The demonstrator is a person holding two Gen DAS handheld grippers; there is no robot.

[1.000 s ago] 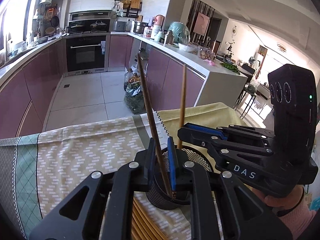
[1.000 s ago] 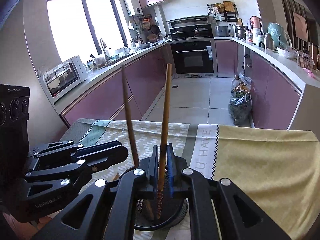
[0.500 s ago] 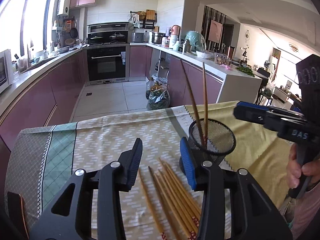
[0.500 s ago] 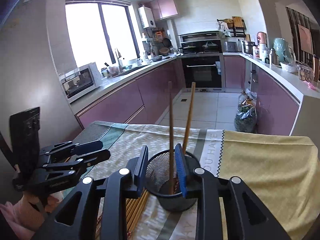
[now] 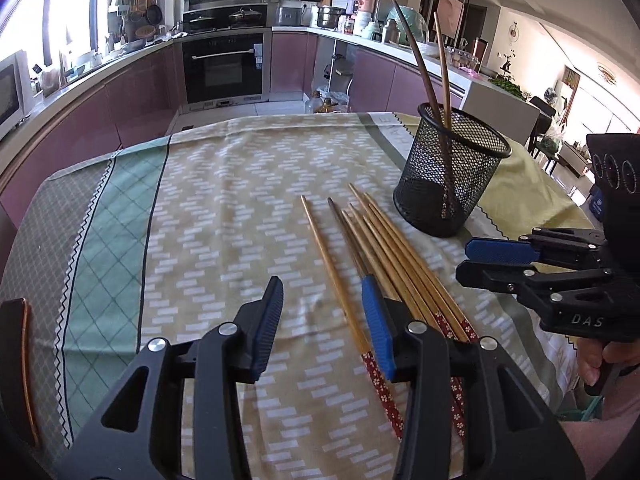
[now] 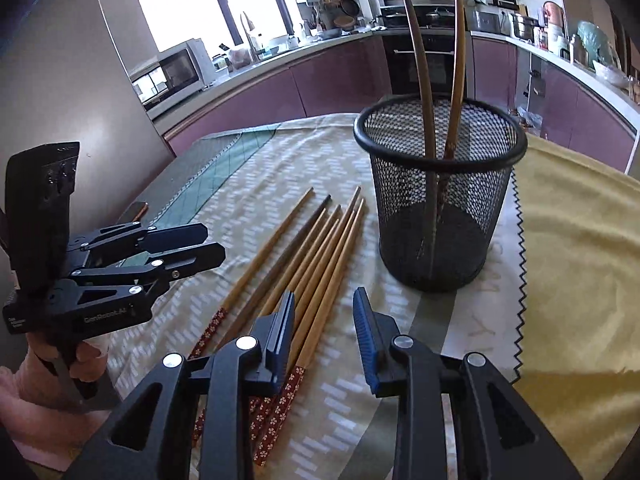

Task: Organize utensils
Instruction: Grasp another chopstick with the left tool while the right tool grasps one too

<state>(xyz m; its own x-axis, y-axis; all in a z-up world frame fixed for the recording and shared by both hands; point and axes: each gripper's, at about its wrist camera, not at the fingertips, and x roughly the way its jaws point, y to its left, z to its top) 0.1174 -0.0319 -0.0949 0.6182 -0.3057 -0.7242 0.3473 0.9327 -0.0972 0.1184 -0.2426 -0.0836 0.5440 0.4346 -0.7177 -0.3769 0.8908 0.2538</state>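
Left wrist view, nearest first: the left gripper [image 5: 322,322] stands with its jaws parted and empty, having just been opening, above the patterned tablecloth [image 5: 224,208]; a single chopstick [image 5: 338,280] lies on the cloth in the gap between the blue pads, untouched by either. At about three o'clock the right gripper [image 5: 466,258], held in a hand [image 5: 600,364], points in from the side, its two fingers a little apart with nothing between them. Beyond the left gripper's right finger, at about one o'clock, the bundle of loose chopsticks [image 5: 394,252] lies side by side on the cloth, patterned red ends toward the camera. Farther at one o'clock stands the black mesh holder [image 5: 448,176], upright, with two chopsticks [image 5: 434,76] leaning inside it. Right wrist view shows the right gripper [image 6: 324,324] likewise part open and empty after just opening, its left finger over the bundle [image 6: 316,264], the holder [image 6: 436,196] ahead at one o'clock, and the left gripper [image 6: 214,244] at nine o'clock.
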